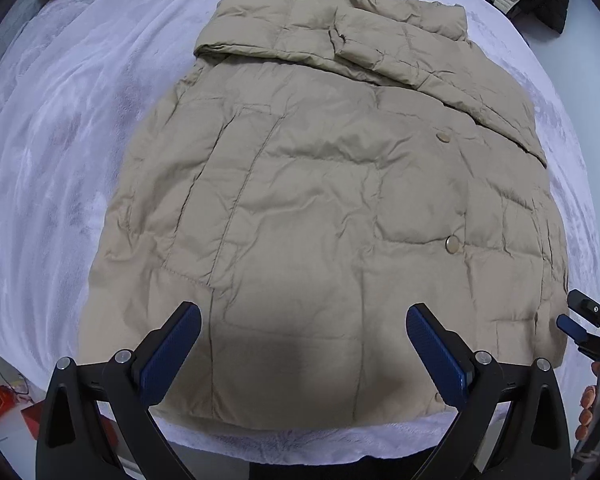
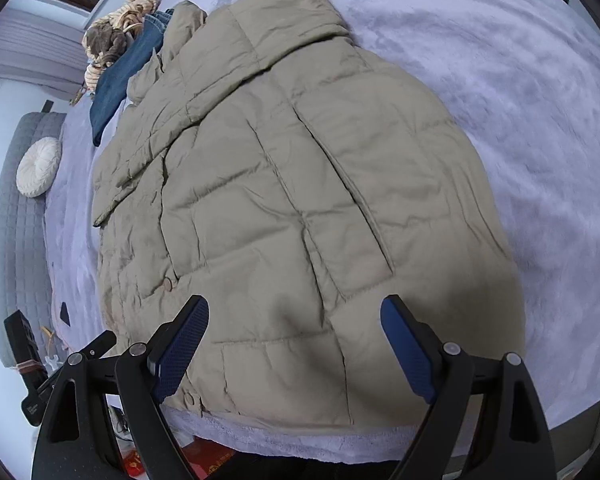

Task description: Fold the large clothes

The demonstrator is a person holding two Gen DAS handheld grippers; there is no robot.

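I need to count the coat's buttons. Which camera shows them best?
The left wrist view: two round buttons lie unobstructed on the beige coat. The right wrist view shows one near the coat's left edge and another at the hem beside a finger.

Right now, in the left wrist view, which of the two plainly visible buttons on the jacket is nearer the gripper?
The lower button, near the jacket's middle. The other button lies higher in the picture, closer to the folded sleeve. The left gripper is open.

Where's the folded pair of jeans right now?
The jeans lie on the bed at the far end, just beyond the tan coat's collar, upper left in the right wrist view.
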